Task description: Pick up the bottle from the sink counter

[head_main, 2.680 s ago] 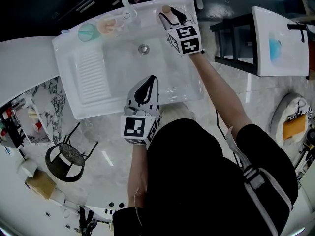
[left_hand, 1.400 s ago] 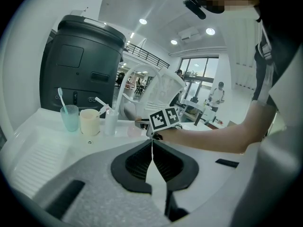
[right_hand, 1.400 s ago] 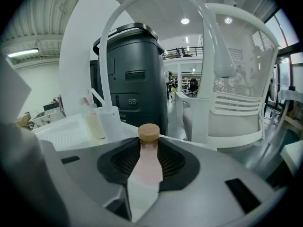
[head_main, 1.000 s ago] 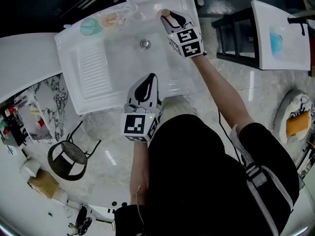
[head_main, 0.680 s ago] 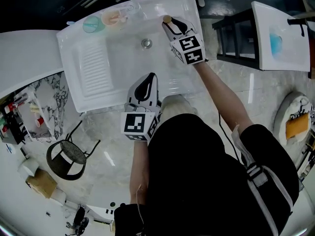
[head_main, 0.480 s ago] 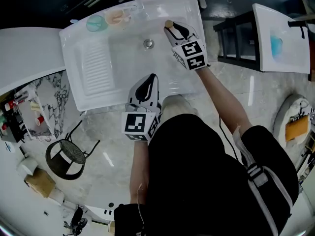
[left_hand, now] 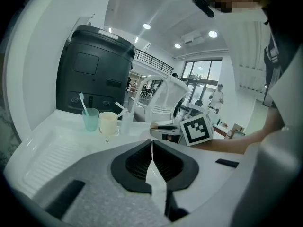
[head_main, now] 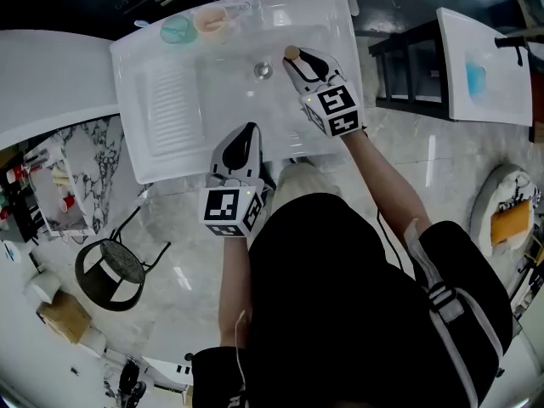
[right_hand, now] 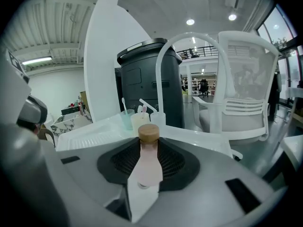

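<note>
A white moulded sink counter (head_main: 146, 155) carries a ribbed drainboard (head_main: 174, 96) on its left. A translucent teal tumbler (head_main: 177, 29) and a cream cup (head_main: 210, 19) stand side by side on its back rim. At the front edge, the left gripper (head_main: 246, 134) has its jaws pressed together on nothing. Beyond the round metal drain (head_main: 263, 70), the right gripper (head_main: 304, 62) clamps a pale pink bottle with a round wooden cap (right_hand: 149, 167), which is upright over the basin's right part, near the drain.
</note>
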A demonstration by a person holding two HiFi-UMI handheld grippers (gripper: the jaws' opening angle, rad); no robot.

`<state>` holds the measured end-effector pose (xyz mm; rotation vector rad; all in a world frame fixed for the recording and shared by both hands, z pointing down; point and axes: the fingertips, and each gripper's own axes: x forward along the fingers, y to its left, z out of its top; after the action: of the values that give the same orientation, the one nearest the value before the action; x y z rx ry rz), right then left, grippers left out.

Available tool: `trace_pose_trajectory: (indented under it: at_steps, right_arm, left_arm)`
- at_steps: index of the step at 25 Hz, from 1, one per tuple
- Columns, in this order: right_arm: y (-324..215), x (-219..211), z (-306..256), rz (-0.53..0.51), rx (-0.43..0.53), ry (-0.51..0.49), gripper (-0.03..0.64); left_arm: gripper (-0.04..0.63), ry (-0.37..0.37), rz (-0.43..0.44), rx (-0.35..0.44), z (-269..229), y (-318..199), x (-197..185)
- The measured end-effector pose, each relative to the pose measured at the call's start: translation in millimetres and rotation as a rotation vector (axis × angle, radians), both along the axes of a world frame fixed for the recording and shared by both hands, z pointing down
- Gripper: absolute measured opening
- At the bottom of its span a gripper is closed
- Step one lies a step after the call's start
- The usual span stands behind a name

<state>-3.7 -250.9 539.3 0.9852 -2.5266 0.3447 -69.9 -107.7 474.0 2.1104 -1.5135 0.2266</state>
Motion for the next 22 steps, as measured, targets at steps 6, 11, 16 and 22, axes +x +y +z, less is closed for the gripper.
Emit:
trace_pose_trajectory:
  at_steps: [6,11,16,22]
  right_arm:
    - [31,-10,-23,-0.002,0.007,-0.015,0.117]
    - [57,-18,-44,0.002,0.030,-0.027,0.117]
    - [88,-30,-62,0.005,0.041,-0.033,0.117]
    - [125,-45,-79,0.005,0.046,-0.033,0.117]
  left_arm:
    - [0.020,-0.006,-0.015,0.021,-7,12,-31]
    - [0.020,0.003,-0.014,0.052,-15,25,-47]
    - [0.020,0.013,-0.007,0.061,-16,46,-64]
    - [0.020,0.011,0.017,0.074,-19,64,-81]
